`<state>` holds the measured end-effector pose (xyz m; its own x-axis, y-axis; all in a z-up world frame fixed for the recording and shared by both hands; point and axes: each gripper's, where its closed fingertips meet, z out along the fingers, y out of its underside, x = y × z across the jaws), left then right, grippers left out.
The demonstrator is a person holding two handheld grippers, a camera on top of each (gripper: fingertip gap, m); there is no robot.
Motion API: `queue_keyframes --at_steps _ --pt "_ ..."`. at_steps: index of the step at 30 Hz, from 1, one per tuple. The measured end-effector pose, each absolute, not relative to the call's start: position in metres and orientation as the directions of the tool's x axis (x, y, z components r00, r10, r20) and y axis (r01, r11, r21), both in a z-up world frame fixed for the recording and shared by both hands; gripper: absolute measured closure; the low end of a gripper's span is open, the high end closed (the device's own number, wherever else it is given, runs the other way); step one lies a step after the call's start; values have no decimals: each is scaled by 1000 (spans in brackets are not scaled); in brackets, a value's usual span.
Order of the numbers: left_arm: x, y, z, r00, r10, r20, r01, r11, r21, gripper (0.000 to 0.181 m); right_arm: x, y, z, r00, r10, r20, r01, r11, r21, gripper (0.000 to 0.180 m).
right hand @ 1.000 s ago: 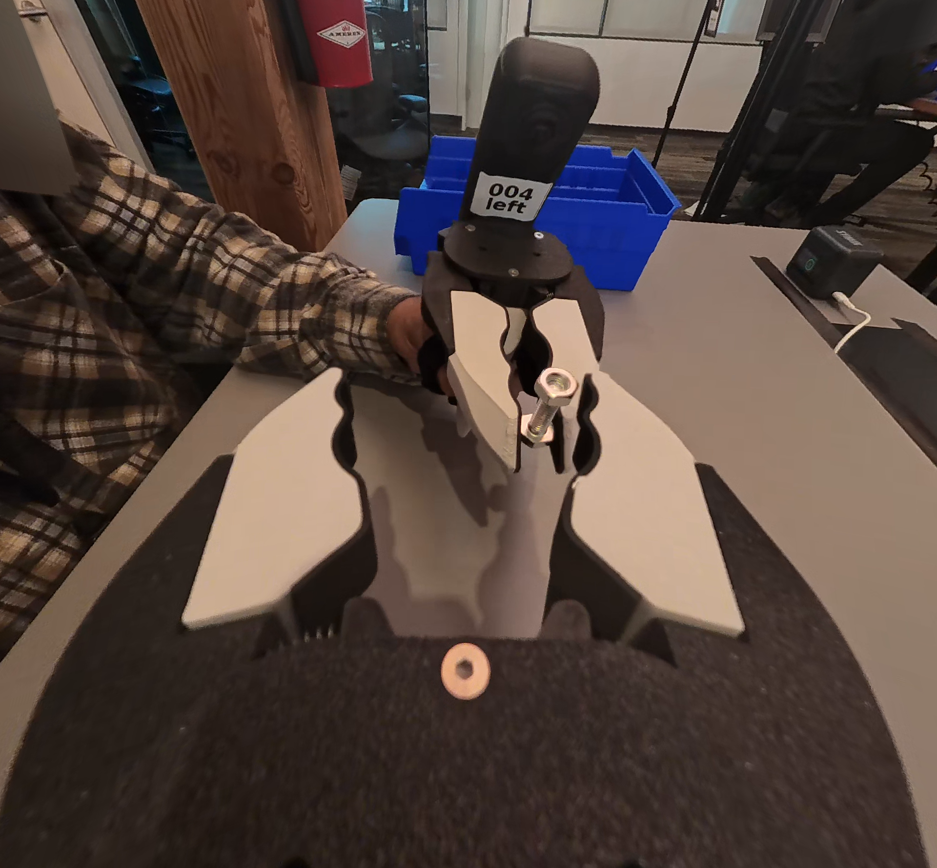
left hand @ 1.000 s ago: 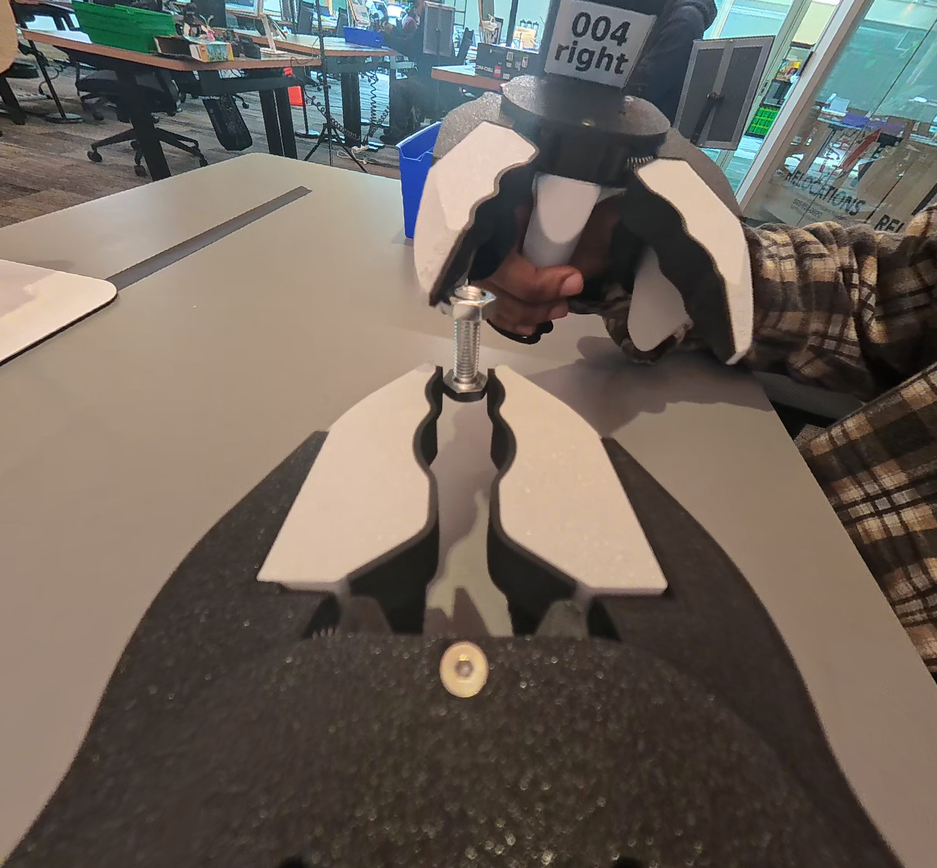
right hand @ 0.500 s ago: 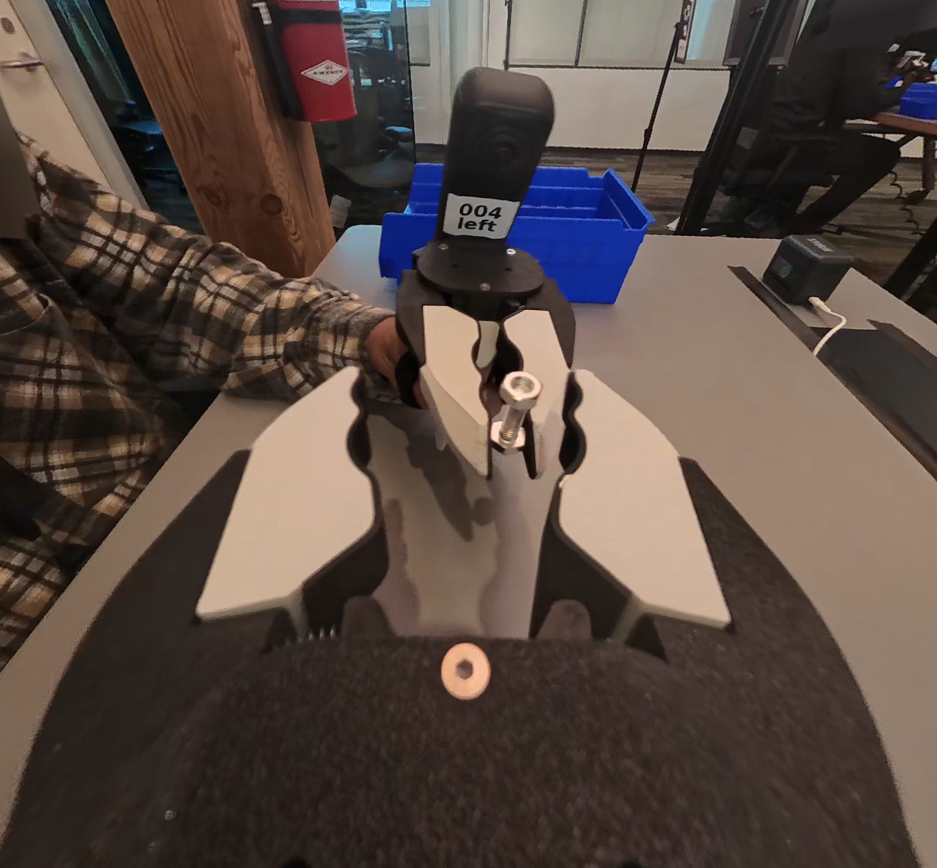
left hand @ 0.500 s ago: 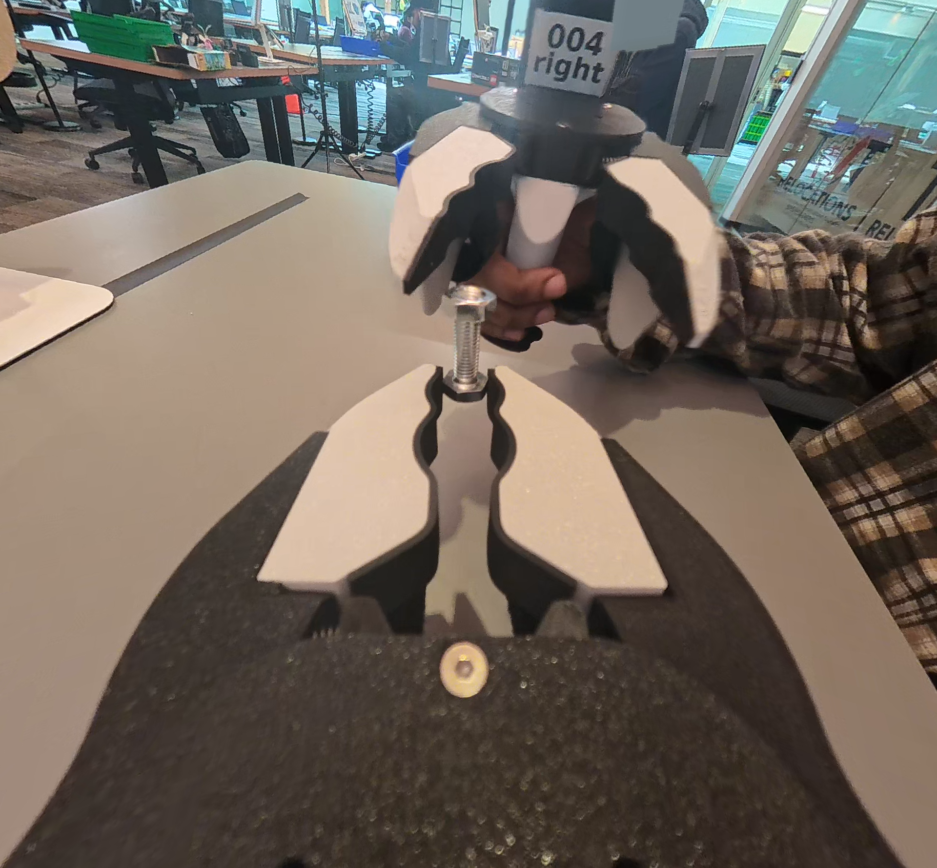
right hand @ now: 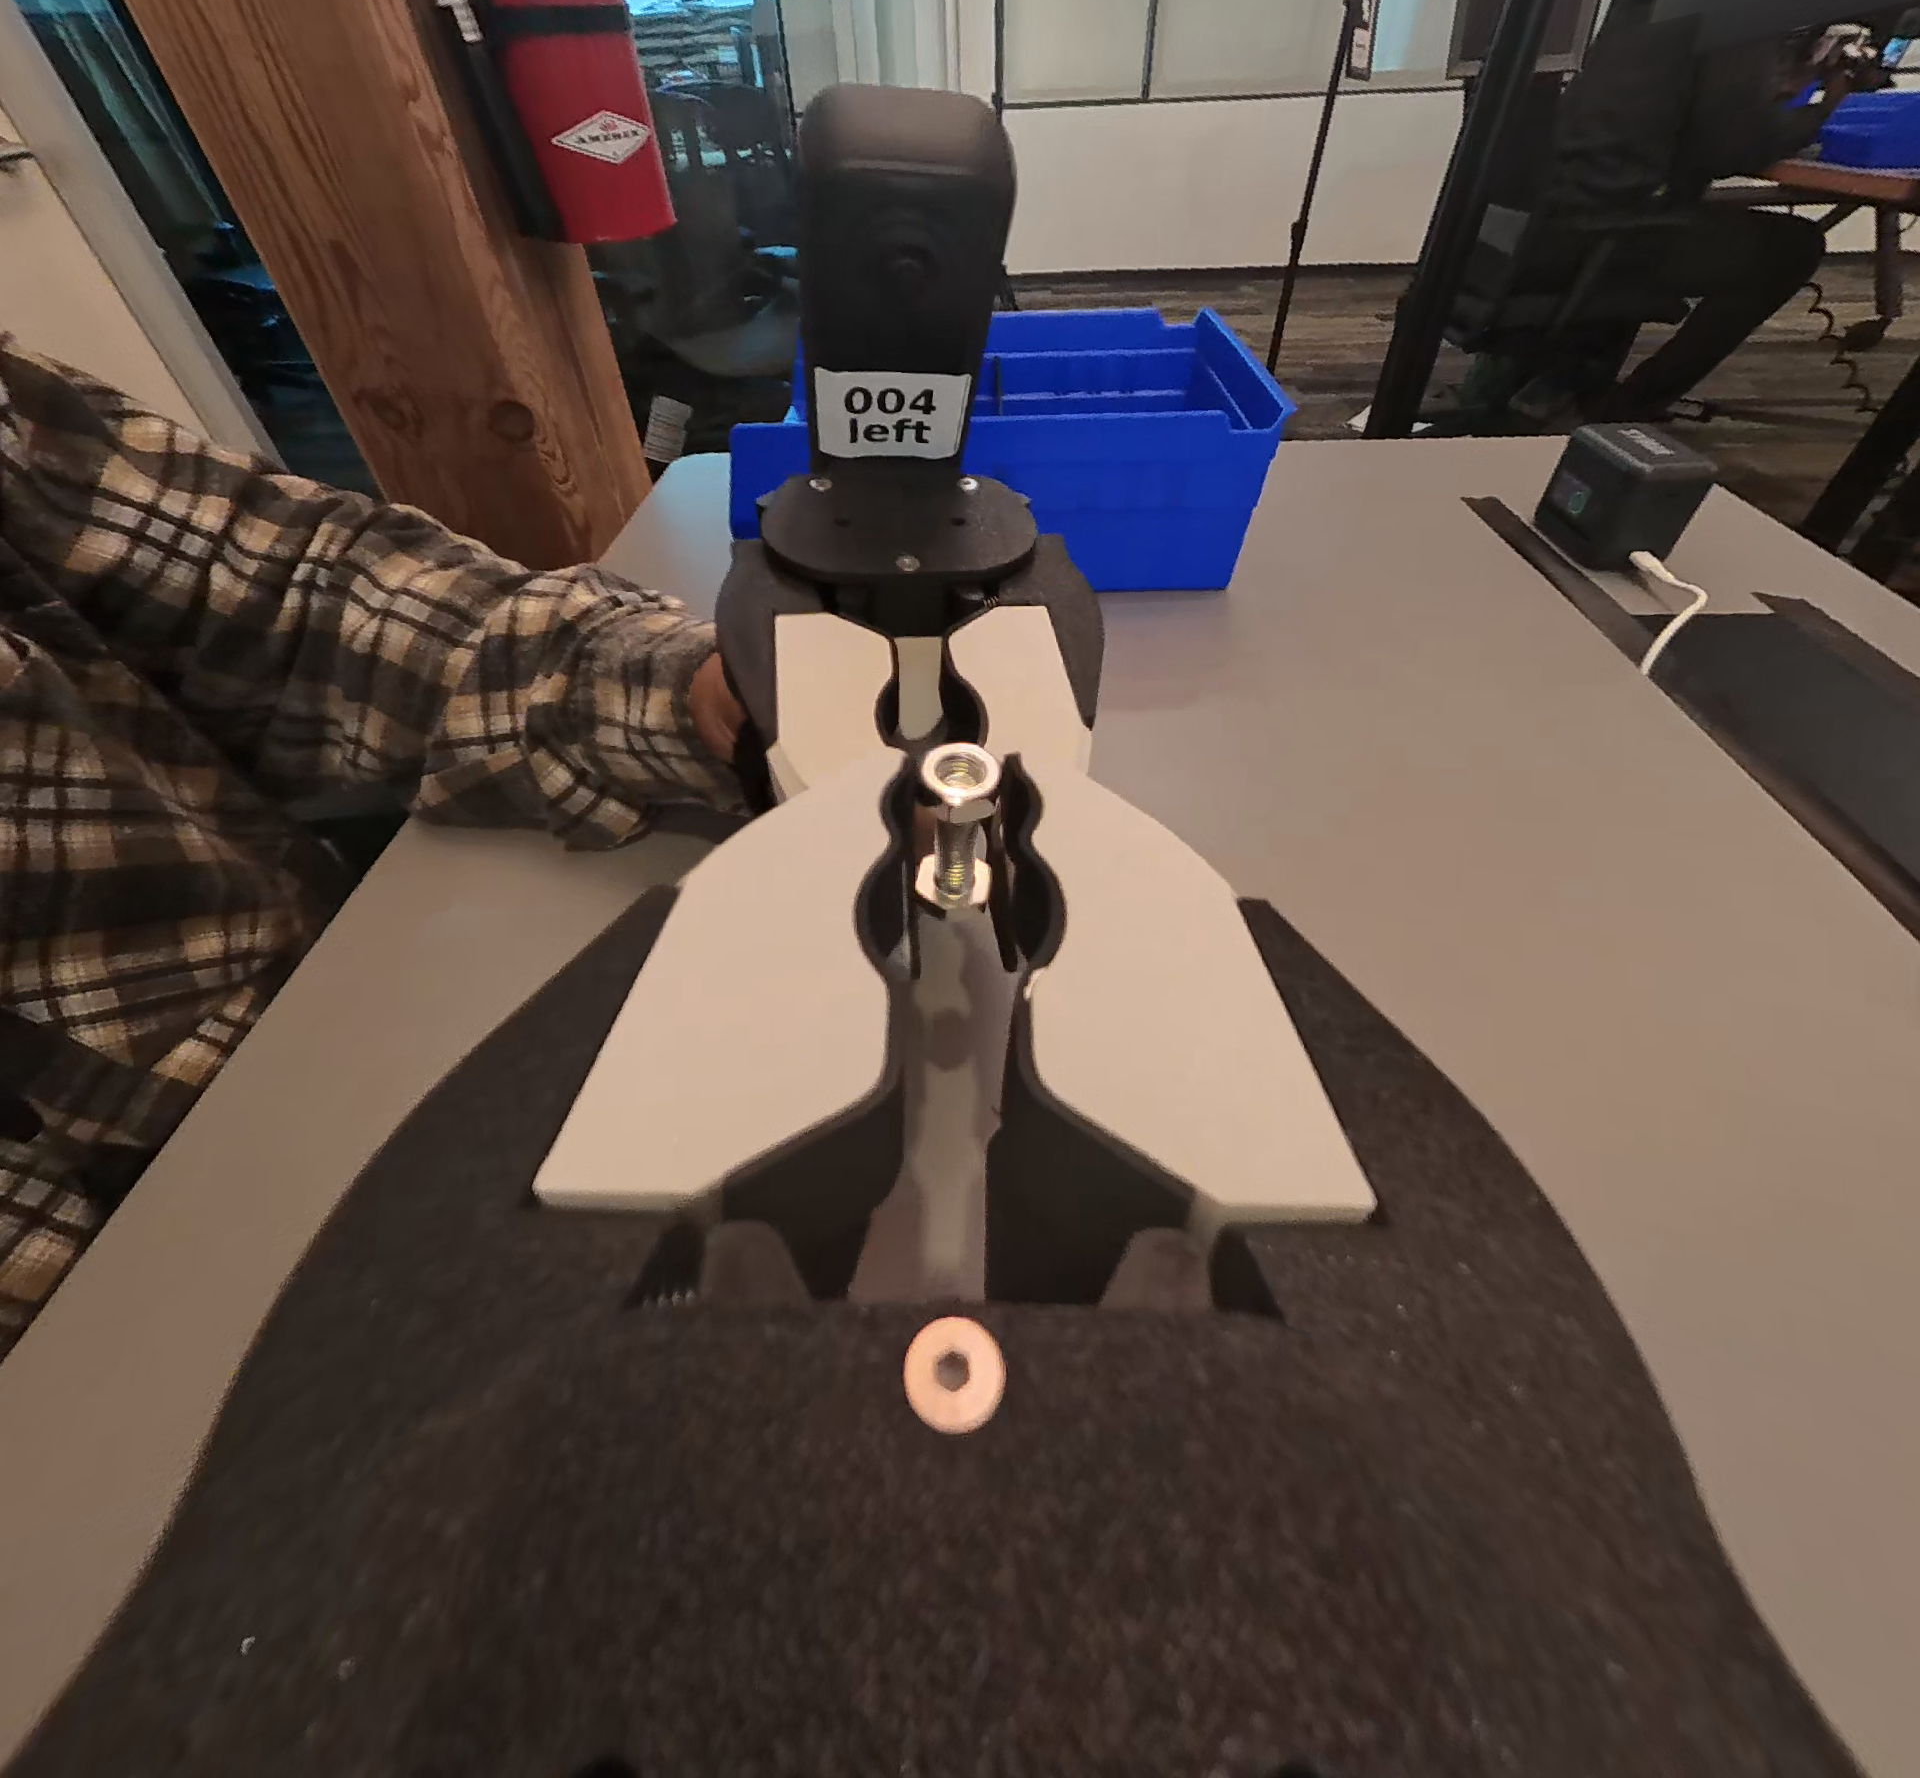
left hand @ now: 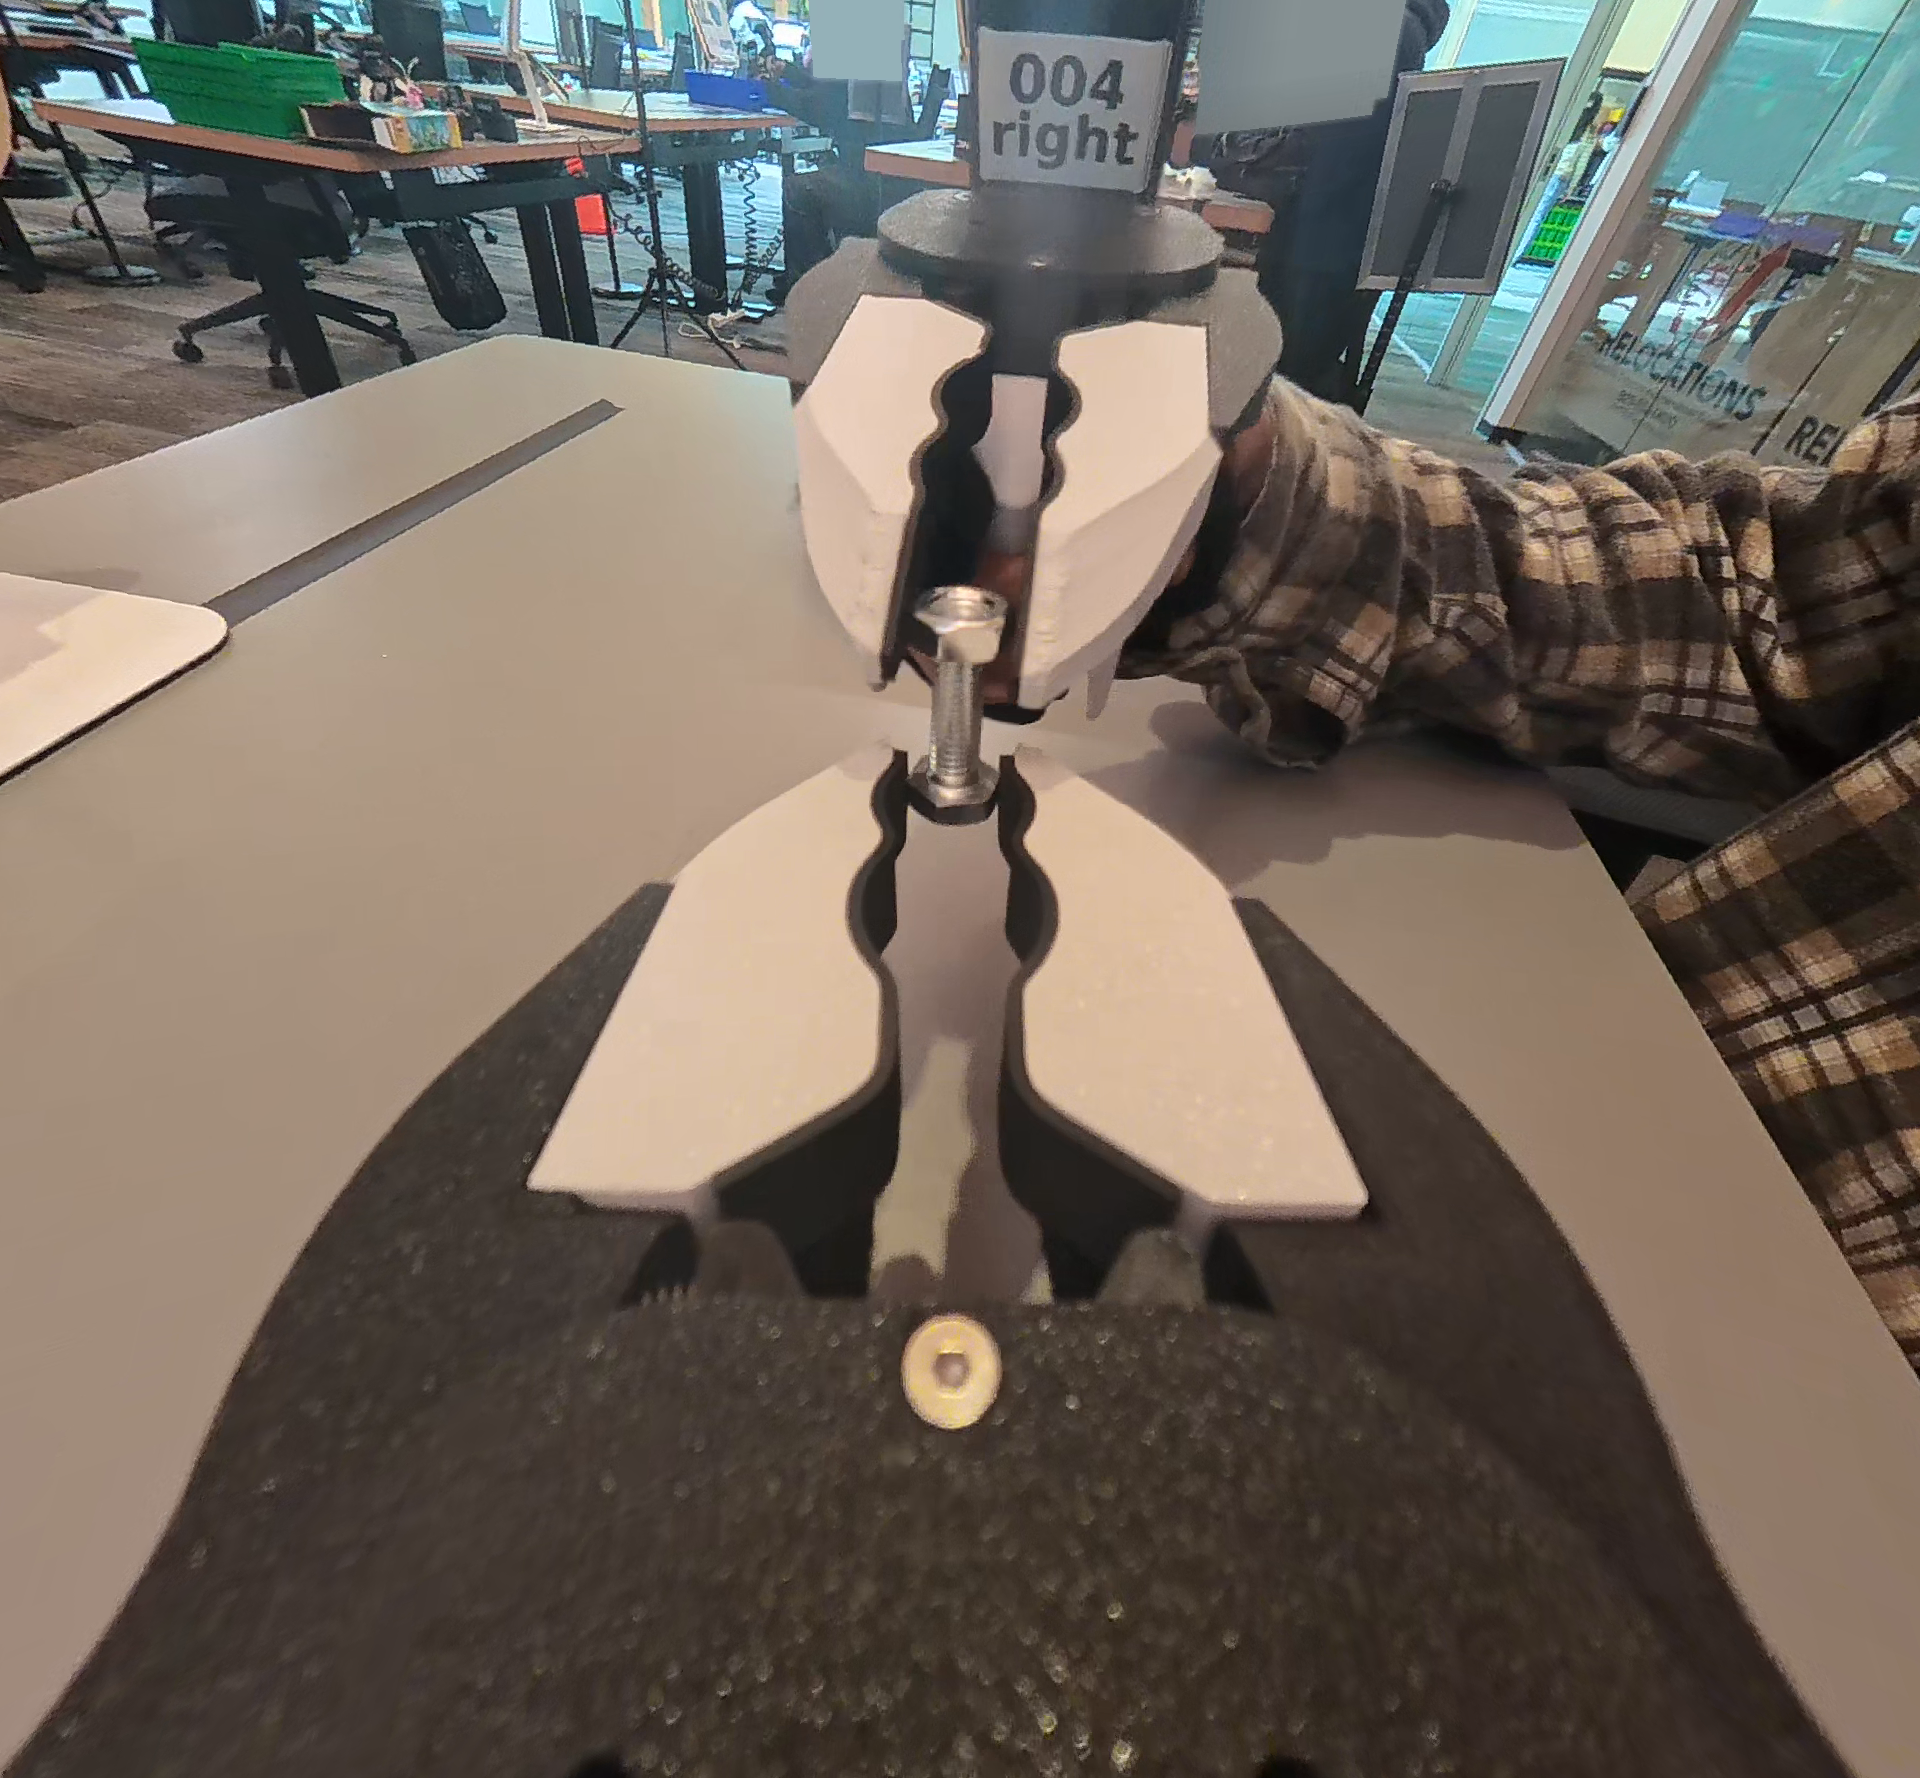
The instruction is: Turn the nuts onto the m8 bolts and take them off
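Observation:
A silver M8 bolt (left hand: 951, 715) stands upright above the grey table (left hand: 364, 845). My left gripper (left hand: 951, 778) is shut on the hex nut (left hand: 951, 790) at the bolt's lower end. My right gripper (left hand: 961, 648) comes from the far side with its fingers closed around the bolt's hex head (left hand: 961, 625). In the right wrist view my right gripper (right hand: 956, 778) holds that hex head (right hand: 958, 788). The threaded shaft (right hand: 951, 850) and the nut (right hand: 951, 887) show in the gap between its fingers. The left gripper's fingertips are mostly hidden under them.
A blue bin (right hand: 1122, 481) stands at the table's far end. A black box with a white cable (right hand: 1616, 507) sits to its right. A white pad (left hand: 94, 658) lies at the left. A plaid-sleeved forearm (left hand: 1507, 606) rests along the table's edge. Both grippers' tips are close together, under 4 cm apart.
My right gripper was open beside the bolt's top. It has moved over the hex head and closed on it. My left gripper has kept its hold on the nut.

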<state>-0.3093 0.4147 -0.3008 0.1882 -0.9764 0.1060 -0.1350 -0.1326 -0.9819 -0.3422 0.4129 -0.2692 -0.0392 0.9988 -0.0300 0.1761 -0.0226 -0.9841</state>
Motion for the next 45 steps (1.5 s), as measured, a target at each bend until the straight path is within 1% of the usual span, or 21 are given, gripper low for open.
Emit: queue_keyframes --at_steps 8,13,17,20,23,25,32,40,45 --pt "-310 421 -308 236 -966 103 -168 -145 -975 165 -339 422 -276 129 991 23 221 -6 -975 165" --pt "-309 420 -307 231 -967 108 -167 -149 -975 165 -339 421 -276 150 988 35 207 3 -978 164" --pt "-309 419 -305 219 -969 115 -155 -151 -976 165 -340 417 -274 123 992 14 183 -9 -983 146" --pt "-309 417 -303 204 -972 121 -143 -151 -978 165 -344 409 -268 57 998 -17 128 -24 -992 129" --pt "-309 417 -302 203 -972 120 -140 -151 -979 165 -348 399 -268 -6 999 -38 109 -37 -993 122" --pt "-310 418 -302 204 -971 125 -137 -155 -978 165 -347 397 -268 -4 1000 -29 107 -29 -994 119" --pt "-312 419 -300 209 -969 135 -126 -163 -978 165 -340 398 -267 17 1000 -6 121 -8 -993 121" --pt "-311 418 -300 206 -970 132 -126 -160 -979 165 -341 397 -267 13 1000 8 130 6 -991 119" --pt "-311 418 -300 204 -970 133 -126 -161 -979 165 -337 400 -267 24 1000 11 130 7 -991 122"
